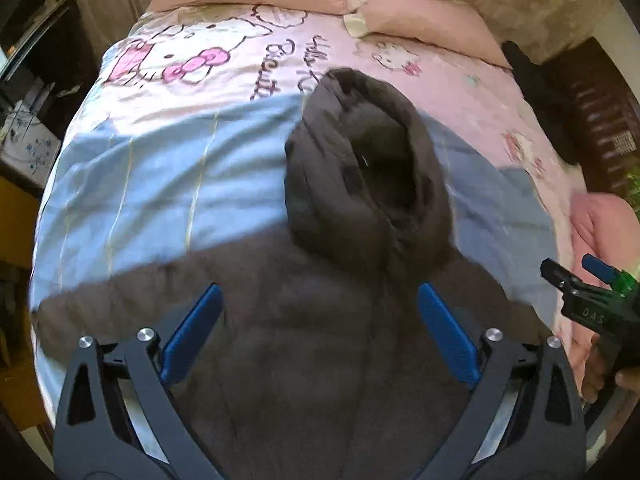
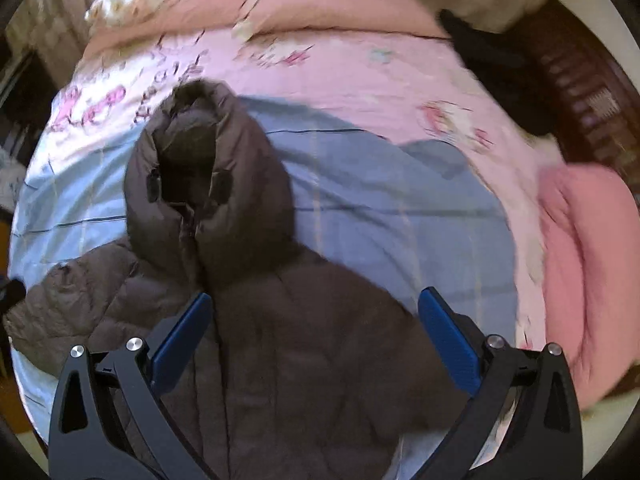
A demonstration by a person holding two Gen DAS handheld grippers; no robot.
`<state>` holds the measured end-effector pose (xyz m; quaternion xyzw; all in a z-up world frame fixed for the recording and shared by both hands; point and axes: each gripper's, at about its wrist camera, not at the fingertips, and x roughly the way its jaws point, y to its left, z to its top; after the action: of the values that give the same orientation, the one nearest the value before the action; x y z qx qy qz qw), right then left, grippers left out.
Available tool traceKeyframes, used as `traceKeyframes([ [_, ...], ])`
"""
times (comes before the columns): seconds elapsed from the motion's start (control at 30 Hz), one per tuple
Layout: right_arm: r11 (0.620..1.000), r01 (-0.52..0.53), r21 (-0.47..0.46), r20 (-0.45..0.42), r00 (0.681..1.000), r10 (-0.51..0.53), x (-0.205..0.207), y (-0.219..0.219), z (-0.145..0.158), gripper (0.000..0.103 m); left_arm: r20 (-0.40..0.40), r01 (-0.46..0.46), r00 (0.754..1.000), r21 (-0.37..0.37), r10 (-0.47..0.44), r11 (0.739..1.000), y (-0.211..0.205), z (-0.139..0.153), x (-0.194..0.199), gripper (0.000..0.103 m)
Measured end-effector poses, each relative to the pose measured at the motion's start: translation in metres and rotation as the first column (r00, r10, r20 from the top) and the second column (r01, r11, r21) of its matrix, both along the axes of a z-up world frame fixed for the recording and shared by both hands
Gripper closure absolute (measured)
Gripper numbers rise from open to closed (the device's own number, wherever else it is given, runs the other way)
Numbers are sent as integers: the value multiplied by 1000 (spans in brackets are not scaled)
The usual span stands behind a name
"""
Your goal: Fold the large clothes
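Your left gripper [image 1: 320,320] and right gripper [image 2: 316,320] both hover with jaws spread wide, holding nothing, above the dark brown quilted hooded puffer jacket [image 2: 280,340]. It lies front-up on the pale blue striped sheet [image 2: 380,200], hood [image 1: 360,168] toward the pink pillows [image 2: 320,8]. Pinch each shoulder seam deep: puffy fabric probably slips. No containers are visible.

A home bedroom: a bed [image 1: 240,92] with pink cartoon-cat bedding, pink pillows [image 1: 424,16] at the far end
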<state>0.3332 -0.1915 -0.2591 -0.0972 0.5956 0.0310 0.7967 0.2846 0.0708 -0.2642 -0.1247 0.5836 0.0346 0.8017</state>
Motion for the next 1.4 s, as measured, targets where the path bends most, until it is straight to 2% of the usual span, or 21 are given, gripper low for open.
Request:
traceKeyframes([
  [0.13, 997, -73, 36, -59, 995, 75, 62, 29, -59, 1, 2, -27, 1000, -8, 27, 1000, 11, -50, 84, 4],
  [0.2, 999, -52, 4, -37, 998, 52, 95, 39, -82, 1, 13, -44, 999, -34, 44, 998, 14, -72, 133, 3],
  [0.3, 999, -25, 21, 9, 1000, 25, 134, 52, -98, 1, -1, -87, 996, -66, 87, 994, 14, -105, 185, 3],
  [0.43, 993, 54, 107, 27, 998, -57, 191, 71, -124, 1, -68, -214, 976, -90, 208, 973, 21, -157, 219, 3],
  [0.5, 993, 74, 93, 3, 997, -74, 206, 81, -144, 2, -99, -262, 963, -116, 251, 958, 27, -190, 225, 5],
  [0.53, 994, 77, 80, -11, 997, -77, 211, 87, -157, 16, -99, -273, 960, -115, 262, 955, 28, -198, 225, 12],
  [0.57, 994, 74, 77, -25, 997, -72, 212, 92, -172, 25, -96, -265, 962, -85, 257, 961, 26, -210, 225, 17],
  [0.6, 994, 61, 94, -31, 998, -58, 209, 95, -184, 41, -88, -239, 968, -45, 235, 970, 25, -217, 227, 24],
  [0.63, 995, 38, 93, 2, 999, -38, 202, 98, -192, 50, -63, -207, 976, 2, 207, 978, 22, -222, 226, 31],
  [0.67, 997, 19, 80, 43, 999, -22, 196, 102, -194, 54, -18, -188, 982, 21, 188, 982, 19, -223, 222, 35],
  [0.73, 998, -26, 54, 110, 994, 20, 183, 107, -199, 65, 40, -183, 983, 14, 182, 983, 15, -220, 215, 65],
  [0.77, 998, -29, 53, 119, 993, 23, 180, 107, -197, 68, 59, -181, 982, 9, 180, 984, 12, -217, 212, 72],
  [0.8, 998, -28, 57, 126, 992, 21, 180, 107, -193, 74, 70, -183, 981, 32, 180, 983, 7, -212, 210, 81],
  [0.83, 997, -25, 78, 133, 991, 15, 178, 105, -184, 81, 73, -179, 982, 63, 175, 982, 2, -207, 210, 85],
  [0.9, 994, -36, 107, 156, 988, 19, 174, 102, -165, 85, 97, -156, 985, 140, 143, 978, -10, -184, 209, 87],
  [0.93, 992, -53, 115, 175, 984, 32, 169, 100, -152, 85, 116, -148, 984, 146, 132, 978, -14, -171, 206, 87],
  [1.07, 981, -120, 152, 267, 961, 76, 145, 77, -81, 85, 210, -113, 973, 88, 92, 990, -22, -97, 177, 88],
  [1.17, 969, -170, 178, 334, 937, 103, 98, 53, -28, 85, 265, -34, 964, 97, 7, 995, -36, -48, 139, 88],
  [1.27, 961, -191, 198, 368, 923, 108, 33, 31, 6, 85, 292, 41, 954, 121, -75, 992, -56, -10, 75, 87],
  [1.33, 953, -197, 231, 375, 922, 100, -8, 17, 16, 85, 296, 40, 952, 131, -78, 991, -66, -1, 32, 85],
  [1.4, 949, -180, 260, 376, 924, 73, -58, 5, 18, 85, 303, 29, 951, 99, -58, 995, -75, -3, -23, 85],
])
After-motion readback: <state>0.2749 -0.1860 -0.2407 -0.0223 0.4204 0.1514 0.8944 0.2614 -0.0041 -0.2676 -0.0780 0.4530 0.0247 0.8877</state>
